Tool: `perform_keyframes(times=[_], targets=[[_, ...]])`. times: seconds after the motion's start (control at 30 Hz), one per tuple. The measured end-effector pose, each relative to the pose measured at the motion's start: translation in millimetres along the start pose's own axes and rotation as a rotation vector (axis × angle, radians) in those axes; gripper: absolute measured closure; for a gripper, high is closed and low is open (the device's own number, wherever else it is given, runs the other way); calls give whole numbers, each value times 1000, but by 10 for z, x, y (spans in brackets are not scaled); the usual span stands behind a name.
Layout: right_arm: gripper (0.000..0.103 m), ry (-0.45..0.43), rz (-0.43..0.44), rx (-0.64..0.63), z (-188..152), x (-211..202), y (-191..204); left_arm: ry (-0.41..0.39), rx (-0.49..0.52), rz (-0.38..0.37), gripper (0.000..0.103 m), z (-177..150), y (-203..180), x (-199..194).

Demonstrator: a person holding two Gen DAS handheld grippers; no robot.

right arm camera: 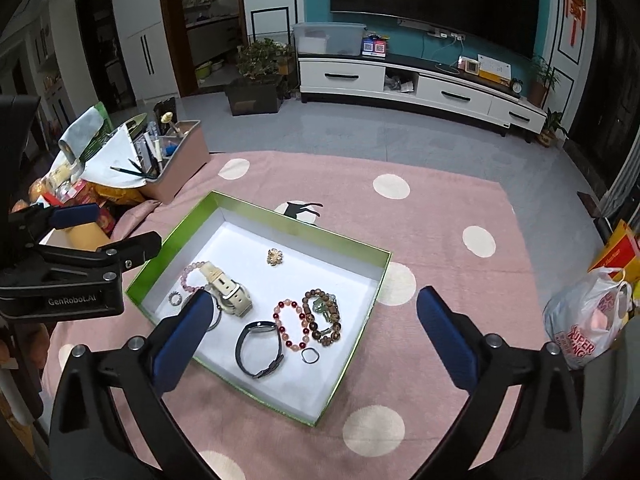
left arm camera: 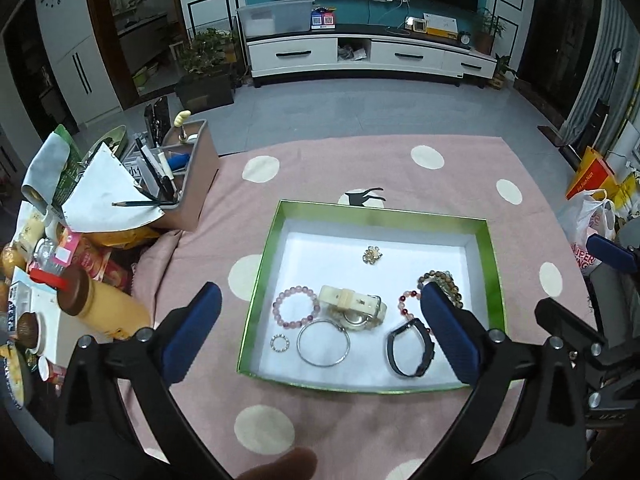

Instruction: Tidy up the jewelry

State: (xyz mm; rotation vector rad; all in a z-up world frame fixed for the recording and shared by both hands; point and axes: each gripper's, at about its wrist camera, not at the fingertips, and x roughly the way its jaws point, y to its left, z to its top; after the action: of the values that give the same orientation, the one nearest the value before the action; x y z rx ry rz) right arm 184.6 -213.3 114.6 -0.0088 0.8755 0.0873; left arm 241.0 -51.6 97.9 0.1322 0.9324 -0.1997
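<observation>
A green-rimmed box (left arm camera: 256, 300) with a white floor lies on the pink dotted cloth. Inside it are a gold brooch (left arm camera: 372, 256), a pink bead bracelet (left arm camera: 296, 308), a cream watch (left arm camera: 356, 308), a silver bangle (left arm camera: 323, 342), a small ring (left arm camera: 279, 343), a black band (left arm camera: 410, 348) and red and brown bead bracelets (right arm camera: 292, 326). My left gripper (left arm camera: 320, 292) hangs open above the box's near half, empty. My right gripper (right arm camera: 316, 298) is also open and empty, above the box's (right arm camera: 304, 228) right side. Its left finger hides part of the bangle.
A pink organizer (left arm camera: 188, 184) with pens, papers, a yellow bottle (left arm camera: 108, 308) and snack packs crowd the table's left edge. A white plastic bag (right arm camera: 592, 320) sits off to the right. A person's fingertip (left arm camera: 288, 464) shows at the bottom of the left wrist view.
</observation>
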Motion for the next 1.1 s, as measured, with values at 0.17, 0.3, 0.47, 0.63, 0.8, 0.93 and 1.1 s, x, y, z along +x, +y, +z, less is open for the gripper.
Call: perform_keyframes(times=[0.17,0.3,0.47,0.63,0.8,0.93,1.1], targets=[[1,-4,-5,3,71,-120,22,-20,-2,13,2,50,13,-199],[1,-15,-4,-2,95,-156,49,-37,-3,32,2,70,41,-272],[1,-15,-4,-12,90,-130,90,-31,-9,42,2,73,64,-233],[1,-13,-1,-1,99,-82,86,-21,-6,46,2,78,72,-158],[1,-5,-4,8,107,-30,81,-19,-4,45,2,92,73,-97],[1,2,-6,6,102,2,78,-15,0,40,2,95,58,-56],[1,13,-6,5,95,62,93,-11,0,35,2,98,60,-16]])
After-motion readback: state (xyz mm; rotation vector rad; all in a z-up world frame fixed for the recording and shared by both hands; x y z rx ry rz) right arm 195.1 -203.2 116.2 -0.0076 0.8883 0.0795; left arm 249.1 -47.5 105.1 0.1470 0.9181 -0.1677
